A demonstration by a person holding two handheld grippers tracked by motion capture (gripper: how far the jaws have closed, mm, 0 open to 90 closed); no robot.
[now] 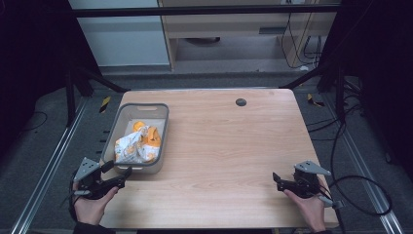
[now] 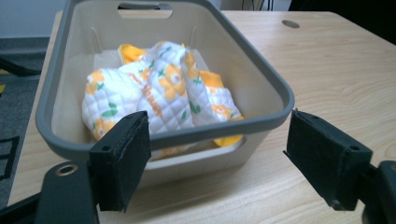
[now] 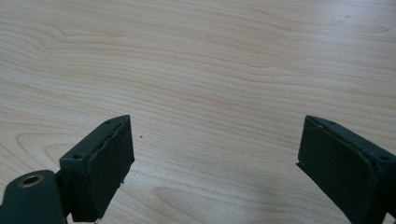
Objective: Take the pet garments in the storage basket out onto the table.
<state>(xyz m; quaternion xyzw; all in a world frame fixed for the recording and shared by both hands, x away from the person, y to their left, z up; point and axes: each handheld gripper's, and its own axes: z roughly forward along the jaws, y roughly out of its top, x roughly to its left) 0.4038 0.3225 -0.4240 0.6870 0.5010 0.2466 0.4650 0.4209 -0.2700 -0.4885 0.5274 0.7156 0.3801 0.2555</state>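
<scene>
Your two tools idle, one grey bin on the counter.

Your left tool (image 1: 118,175) gapes wide just before the one bin (image 2: 275,88), holding one quilted orange-flowered cloth (image 2: 159,88) whose orange lettering is unreadable; your right tool (image 1: 276,181) gapes wide over bare counter (image 3: 210,65).

quilted cloth (image 2: 159,88) partly hidden behind basket (image 2: 261,79) wall, its print lettering too blurred to read

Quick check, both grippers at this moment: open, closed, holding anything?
Left gripper: open, holding nothing, jaws just short of the grey bin.
Right gripper: open, holding nothing, over bare table.
</scene>
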